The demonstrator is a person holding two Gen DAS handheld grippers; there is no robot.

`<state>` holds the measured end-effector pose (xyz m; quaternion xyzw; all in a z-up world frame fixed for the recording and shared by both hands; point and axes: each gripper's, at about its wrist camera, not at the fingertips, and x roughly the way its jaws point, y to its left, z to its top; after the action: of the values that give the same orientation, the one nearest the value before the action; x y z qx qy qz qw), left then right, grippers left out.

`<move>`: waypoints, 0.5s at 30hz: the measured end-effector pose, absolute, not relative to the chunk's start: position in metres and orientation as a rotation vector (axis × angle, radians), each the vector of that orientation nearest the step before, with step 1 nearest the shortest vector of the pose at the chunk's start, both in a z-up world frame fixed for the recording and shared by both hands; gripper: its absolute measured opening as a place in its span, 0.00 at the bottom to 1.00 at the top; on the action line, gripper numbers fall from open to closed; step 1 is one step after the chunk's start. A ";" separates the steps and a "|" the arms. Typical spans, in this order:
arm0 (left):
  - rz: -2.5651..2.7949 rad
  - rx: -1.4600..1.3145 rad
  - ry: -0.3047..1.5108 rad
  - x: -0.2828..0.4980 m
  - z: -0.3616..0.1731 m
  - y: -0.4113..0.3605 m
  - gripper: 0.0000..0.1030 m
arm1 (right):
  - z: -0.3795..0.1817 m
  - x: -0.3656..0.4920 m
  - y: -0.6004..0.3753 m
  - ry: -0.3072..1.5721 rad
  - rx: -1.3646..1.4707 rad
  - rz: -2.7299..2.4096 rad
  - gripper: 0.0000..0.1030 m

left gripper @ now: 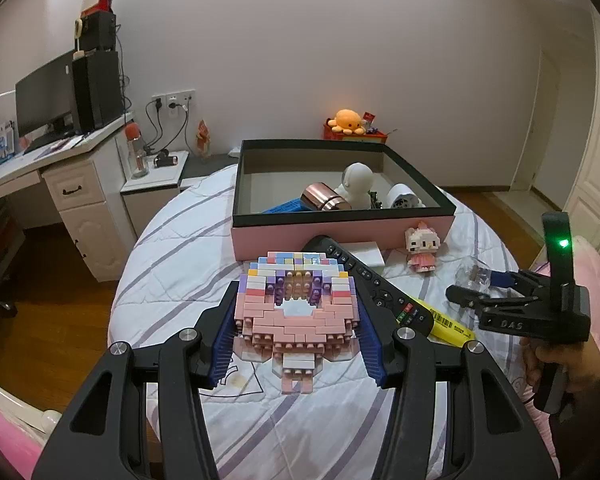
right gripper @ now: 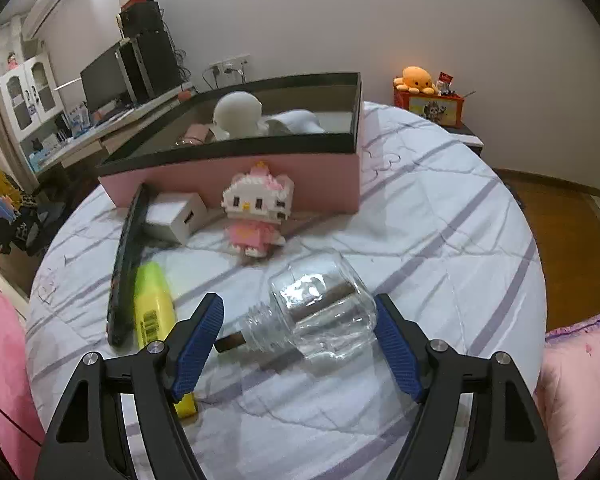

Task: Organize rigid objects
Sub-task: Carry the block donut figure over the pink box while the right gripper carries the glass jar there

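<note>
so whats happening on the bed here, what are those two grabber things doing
A person is tidying toys and odds into the pink box with a black rim on the bed. The left gripper is shut on a pastel brick-built donut model, lifted short of the box. The right gripper is open, its fingers either side of a clear glass jar lying on its side. A pink brick-built cat figure stands outside the box.

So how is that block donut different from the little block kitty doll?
The donut is a pastel ring with a hole; the kitty doll is a white-faced figure in a pink dress. The donut looks bigger, though it is nearer the camera. The donut is gripped in the left claw; the doll stands free on the bed against the pink box. Both are built of small toy bricks.
</note>
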<state>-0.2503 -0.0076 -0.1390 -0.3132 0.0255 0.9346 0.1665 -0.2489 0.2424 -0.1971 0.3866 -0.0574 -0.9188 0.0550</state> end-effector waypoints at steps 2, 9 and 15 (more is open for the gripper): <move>2.660 -0.893 0.074 -0.251 -0.139 -0.008 0.52 | -0.200 -0.254 0.240 -0.128 1.205 -2.777 0.75; 2.670 -0.905 0.072 -0.253 -0.140 -0.006 0.52 | -0.198 -0.251 0.235 -0.039 1.185 -2.835 0.62; 2.705 -0.868 0.055 -0.250 -0.129 -0.008 0.52 | -0.178 -0.239 0.234 -0.018 1.089 -2.934 0.62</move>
<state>-0.2500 -0.0083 -0.1291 -0.3019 0.0193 0.9413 0.1498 -0.2389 0.2341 -0.1776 0.3480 -0.0059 -0.9374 0.0059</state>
